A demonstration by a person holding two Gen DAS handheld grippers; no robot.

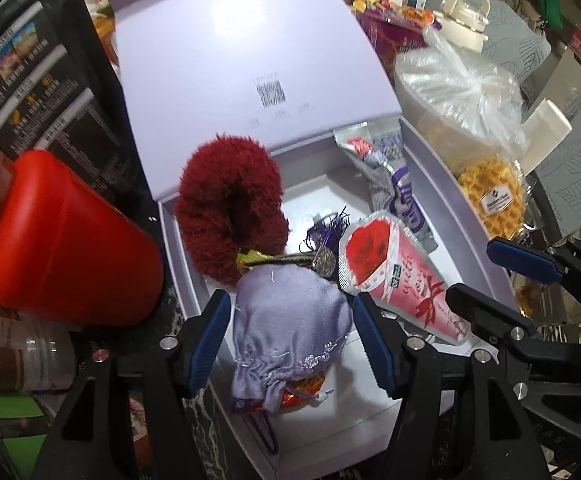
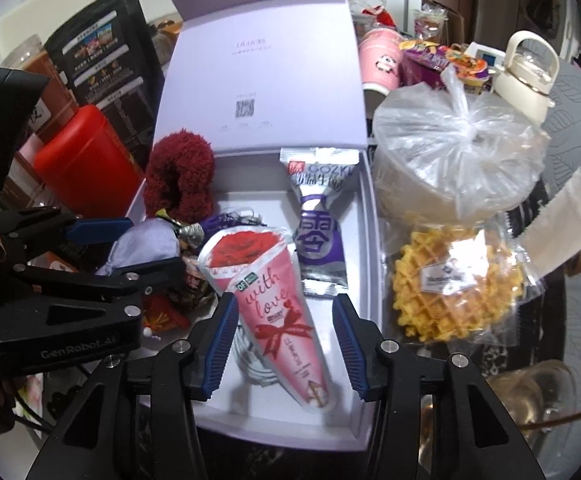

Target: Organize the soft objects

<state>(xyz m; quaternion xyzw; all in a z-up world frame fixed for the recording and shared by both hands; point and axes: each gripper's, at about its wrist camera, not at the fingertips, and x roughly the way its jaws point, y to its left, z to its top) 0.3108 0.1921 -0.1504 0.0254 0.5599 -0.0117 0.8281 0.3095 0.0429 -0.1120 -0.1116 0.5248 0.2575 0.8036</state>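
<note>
An open lavender box (image 1: 430,160) (image 2: 364,216) holds a dark red fuzzy scrunchie (image 1: 230,208) (image 2: 180,176), a lilac satin pouch (image 1: 290,316) (image 2: 146,244), a pink cone packet reading "with love" (image 1: 394,276) (image 2: 274,300) and a purple-and-silver snack packet (image 1: 402,192) (image 2: 320,228). My left gripper (image 1: 294,344) is open, its blue pads on either side of the pouch with gaps showing. My right gripper (image 2: 286,348) is open, straddling the lower part of the pink packet without touching it. The right gripper also shows in the left wrist view (image 1: 502,276), and the left gripper in the right wrist view (image 2: 130,248).
A red plastic container (image 1: 66,240) (image 2: 86,160) and a black printed bag (image 1: 38,80) (image 2: 102,52) stand left of the box. A tied plastic bag over a tub (image 2: 454,148) (image 1: 458,92) and wrapped waffles (image 2: 458,284) (image 1: 494,196) lie right. A cream kettle (image 2: 526,68) stands behind.
</note>
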